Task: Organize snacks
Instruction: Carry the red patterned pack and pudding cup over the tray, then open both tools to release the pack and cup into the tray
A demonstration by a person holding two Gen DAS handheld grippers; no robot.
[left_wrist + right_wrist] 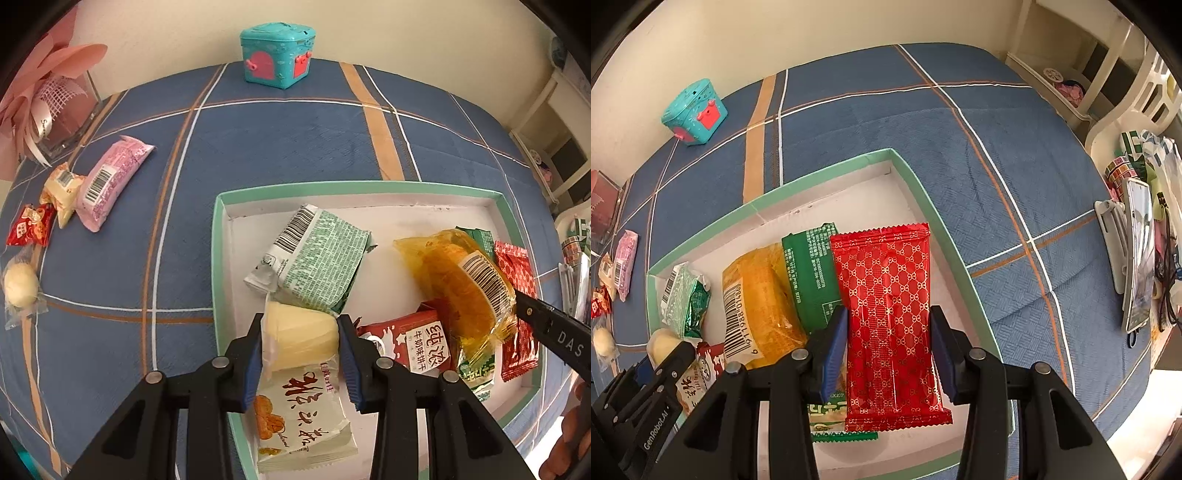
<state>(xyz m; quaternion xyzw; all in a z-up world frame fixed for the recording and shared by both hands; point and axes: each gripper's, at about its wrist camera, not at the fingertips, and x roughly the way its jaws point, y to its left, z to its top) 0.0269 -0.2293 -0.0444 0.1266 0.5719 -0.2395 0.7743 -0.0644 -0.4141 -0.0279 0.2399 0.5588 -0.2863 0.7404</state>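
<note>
My left gripper (pixel 301 325) is shut on a pale yellow wrapped snack (pixel 299 341) above the near left corner of a white tray with a mint-green rim (pixel 218 258). Under it lies a white packet with red characters (pixel 303 417). The tray also holds a green-and-white packet (pixel 317 266), an orange bread packet (pixel 458 280) and a red biscuit packet (pixel 413 339). My right gripper (pixel 890 321) is shut on a red patterned packet (pixel 886 295) at the tray's right side, over a green packet (pixel 809 269). On the cloth to the left lie a pink packet (pixel 110 181) and several small snacks.
A blue plaid cloth (pixel 277 147) covers the table. A teal toy box (pixel 277 55) stands at the far edge, and a pink flower in a clear case (pixel 48 92) at the far left. Right of the table are a phone on a stand (pixel 1137 258) and a cluttered shelf.
</note>
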